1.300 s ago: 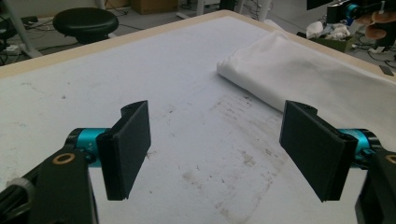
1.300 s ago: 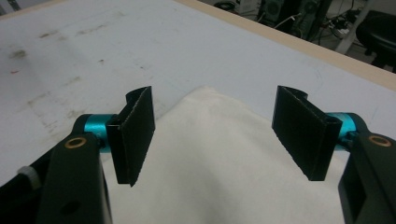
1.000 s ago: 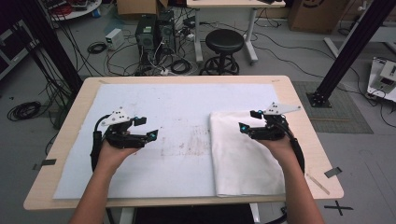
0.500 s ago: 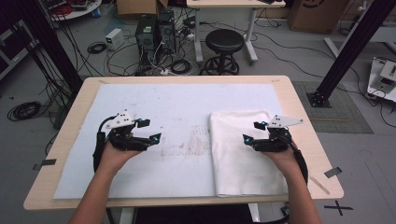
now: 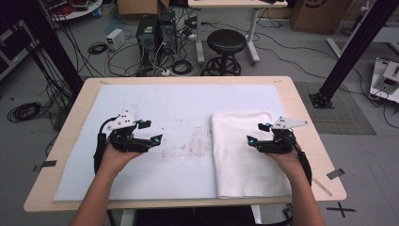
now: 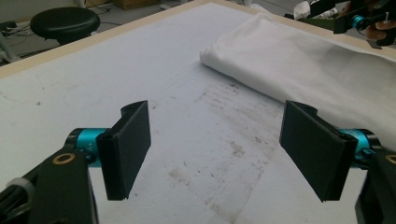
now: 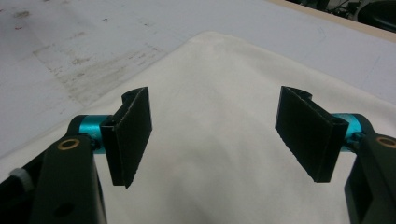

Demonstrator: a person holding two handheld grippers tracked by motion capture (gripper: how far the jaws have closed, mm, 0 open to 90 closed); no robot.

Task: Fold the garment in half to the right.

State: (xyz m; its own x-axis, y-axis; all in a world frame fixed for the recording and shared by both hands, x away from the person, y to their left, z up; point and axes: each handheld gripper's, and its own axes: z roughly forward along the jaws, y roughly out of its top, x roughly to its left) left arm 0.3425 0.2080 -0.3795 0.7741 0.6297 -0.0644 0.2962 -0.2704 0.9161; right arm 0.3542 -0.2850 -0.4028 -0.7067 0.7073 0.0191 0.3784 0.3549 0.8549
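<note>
Nearest the person, the right tongs [image 5: 254,133] hang wide apart and empty over the folded white cloth [image 5: 244,155], which lies on the right half of the desk [image 5: 301,101]; the left tongs [image 5: 150,131], equally spread and holding nothing, hover above the bare, smudged white sheet [image 5: 164,103]. This looks like the approach before a grasp. Next, each likely needs to lower onto an edge of the soft, matte, slightly creased rectangle and pinch it.
</note>
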